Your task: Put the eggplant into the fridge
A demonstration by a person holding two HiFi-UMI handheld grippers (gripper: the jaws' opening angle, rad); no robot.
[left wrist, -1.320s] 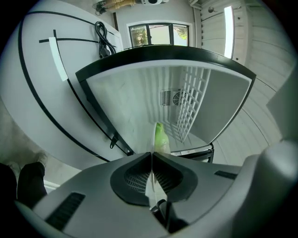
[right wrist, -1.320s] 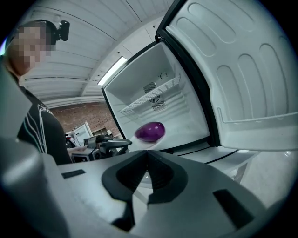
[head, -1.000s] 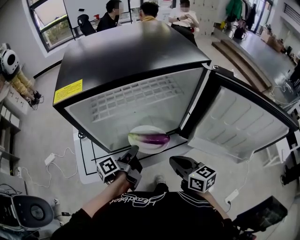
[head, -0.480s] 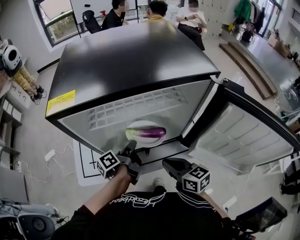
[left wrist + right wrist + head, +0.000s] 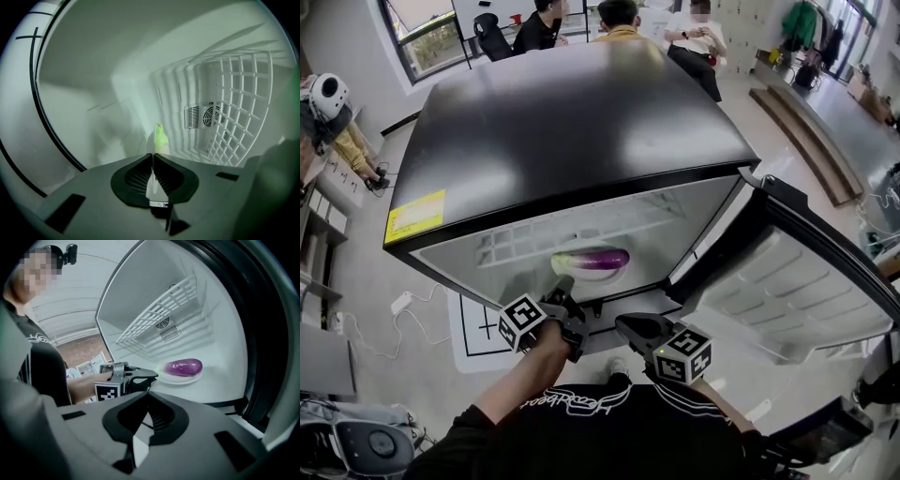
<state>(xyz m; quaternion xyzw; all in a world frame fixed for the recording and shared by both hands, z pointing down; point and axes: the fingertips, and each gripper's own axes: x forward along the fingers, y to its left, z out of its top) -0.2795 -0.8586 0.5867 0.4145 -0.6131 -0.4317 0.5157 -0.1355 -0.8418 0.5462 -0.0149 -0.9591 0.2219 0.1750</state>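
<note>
- Glossy purple eggplant (image 5: 602, 259) w/ a pale green stem end lies on a white plate (image 5: 180, 378). Both are already inside the black-topped fridge (image 5: 572, 122), on its white floor (image 5: 220, 376) below the white wire shelf (image 5: 159, 317).
- Left gripper (image 5: 564, 284) is at the plate's 6 o'clock rim, jaws pressed together on that rim as far as I can judge. The stem end shows just past its tips.
- Right gripper (image 5: 148, 401) has its jaws pressed together on nothing. It hangs outside the fridge mouth, at approx 4 o'clock of the left one.
- Handling, my guess: the eggplant is light-ish and firm, but the skin is smooth and the body rounded, so prob slippery and apt to roll if the plate tips.
- The plate looks stiff. Material is unclear, so treat it as breakable.
- Best hold is the rim, w/ the plate kept level or slid along the floor. If taking the veg itself, pinch across the mid body, gently, since the skin bruises.
- Surface: the fridge floor looks smooth and flat, fine for sliding. There is a fan vent (image 5: 206, 116) on the back wall.
- Room: the fridge door (image 5: 787, 291) swings wide at 3 o'clock. A white floor mat w/ black lines (image 5: 473, 328) lies under the fridge front.
- Seated people (image 5: 619, 14) are beyond the fridge at 12 o'clock, well apart from the work.
</note>
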